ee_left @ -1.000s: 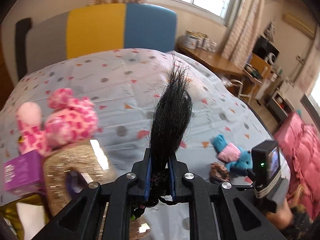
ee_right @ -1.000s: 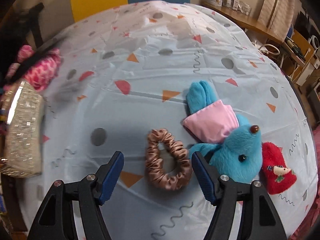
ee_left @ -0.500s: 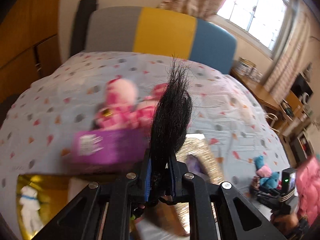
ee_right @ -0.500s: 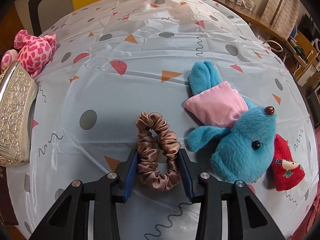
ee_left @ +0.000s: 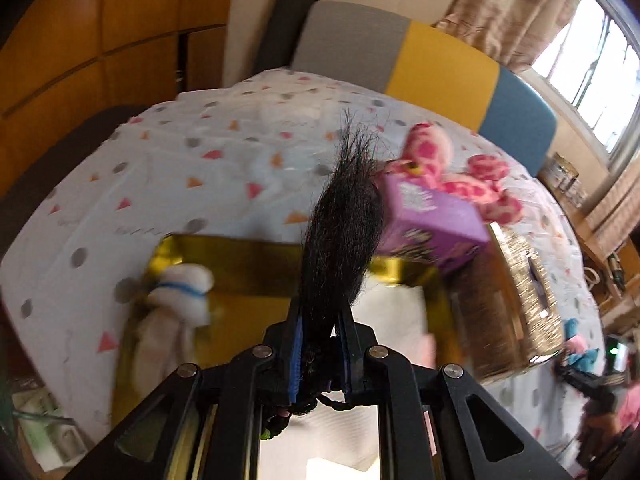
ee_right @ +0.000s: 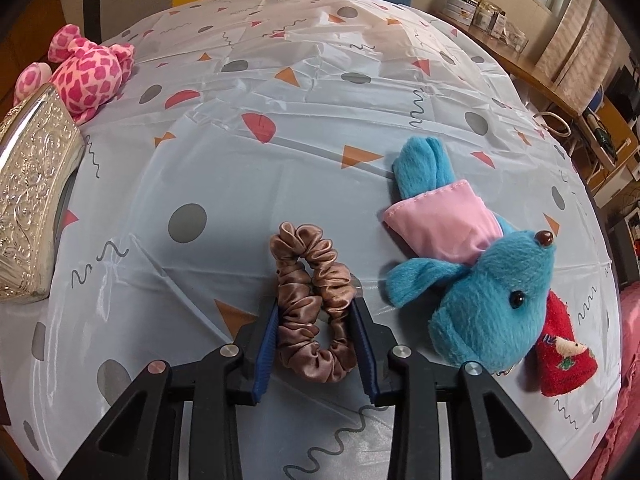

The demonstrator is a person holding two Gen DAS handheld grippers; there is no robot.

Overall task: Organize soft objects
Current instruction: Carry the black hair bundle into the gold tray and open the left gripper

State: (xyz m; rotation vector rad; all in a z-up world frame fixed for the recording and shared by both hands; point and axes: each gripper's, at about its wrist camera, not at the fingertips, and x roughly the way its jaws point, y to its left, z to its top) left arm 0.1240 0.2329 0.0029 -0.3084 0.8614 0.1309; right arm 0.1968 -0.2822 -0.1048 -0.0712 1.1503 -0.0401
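Note:
My left gripper (ee_left: 320, 322) is shut on a black tuft of hair (ee_left: 344, 220) that stands up between its fingers. It hangs over an open gold box (ee_left: 248, 264) with a white plush toy (ee_left: 180, 292) inside at the left. On the bed, a brown satin scrunchie (ee_right: 304, 344) lies between the fingers of my right gripper (ee_right: 315, 306). Its jaws are closing, and both blue pads press the scrunchie's sides and squeeze it narrow. A blue plush in a pink skirt (ee_right: 480, 272) lies just to the right, with a small red knitted piece (ee_right: 564, 356) beside it.
A pink spotted plush (ee_right: 88, 72) lies at the far left of the patterned bedsheet (ee_right: 320, 120), next to an embossed silver box (ee_right: 32, 200). A purple carton (ee_left: 432, 216) stands behind the gold box. A wooden desk (ee_right: 532, 76) with jars runs along the right.
My left gripper swung left with the hair tuft, from over the bed to above the gold box. My right gripper's jaws closed in around the scrunchie and squeezed it.

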